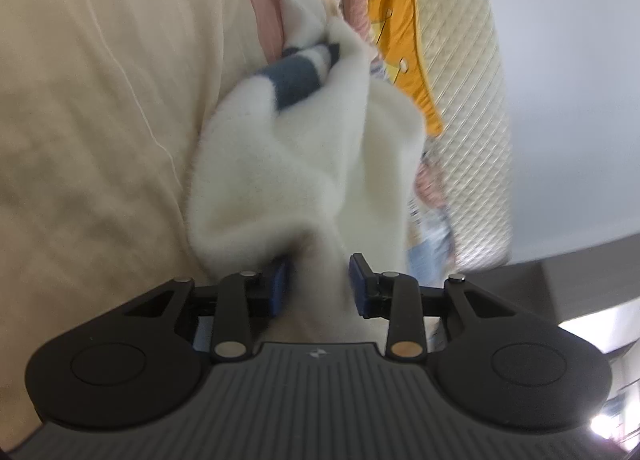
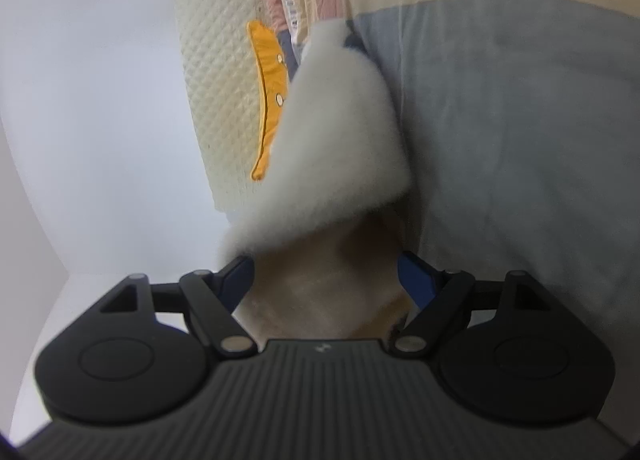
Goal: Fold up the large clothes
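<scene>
So, left gripper [image 1: 318, 286] is pinching a bunched fold of the white fleece garment [image 1: 304, 163] between its blue pads [image 1: 360, 284]; fabric is trailing ahead of the fingers over the beige bedsheet [image 1: 100, 99]. Right gripper [image 2: 326, 280] is clamping another bunch of the same fleece [image 2: 340, 147], fingers held apart by it. Orange cushion [image 2: 268, 99] is sitting ahead-left of them.
</scene>
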The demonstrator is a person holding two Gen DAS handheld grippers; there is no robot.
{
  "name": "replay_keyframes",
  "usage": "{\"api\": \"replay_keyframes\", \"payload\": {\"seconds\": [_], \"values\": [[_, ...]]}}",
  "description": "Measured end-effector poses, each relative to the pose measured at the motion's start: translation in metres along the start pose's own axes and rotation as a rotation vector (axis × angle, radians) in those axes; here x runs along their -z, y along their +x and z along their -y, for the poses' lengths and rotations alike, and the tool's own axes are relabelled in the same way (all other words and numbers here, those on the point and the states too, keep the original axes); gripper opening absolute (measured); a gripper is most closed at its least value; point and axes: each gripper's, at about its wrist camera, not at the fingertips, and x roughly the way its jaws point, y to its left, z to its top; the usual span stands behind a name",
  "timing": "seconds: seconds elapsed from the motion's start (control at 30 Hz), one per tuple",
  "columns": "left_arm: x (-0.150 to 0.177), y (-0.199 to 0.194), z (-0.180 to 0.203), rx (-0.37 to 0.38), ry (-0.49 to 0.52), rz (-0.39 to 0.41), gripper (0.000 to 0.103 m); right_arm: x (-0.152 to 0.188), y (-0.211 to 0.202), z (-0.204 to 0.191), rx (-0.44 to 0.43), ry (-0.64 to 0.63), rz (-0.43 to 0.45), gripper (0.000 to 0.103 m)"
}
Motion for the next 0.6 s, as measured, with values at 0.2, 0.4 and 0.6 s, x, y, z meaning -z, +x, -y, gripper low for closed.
{"api": "replay_keyframes", "payload": {"seconds": [0.2, 0.4, 0.6], "values": [[0.002, 0.019, 0.003, -0.062, 0.061, -0.049, 0.031, -0.001, -0.009, -0.002, -0.032, -0.015, 0.057, 0.087], [0.001, 0.019, 0.004, -0.077, 0.081, -0.042, 0.021, -0.008, 0.019, -0.01, 0.082, -0.164, 0.017, 0.085], [0.011, -0.001, 0.011, -0.032, 0.084, -0.03, 0.016, 0.001, 0.045, -0.024, 0.13, -0.348, -0.065, 0.053]]}}
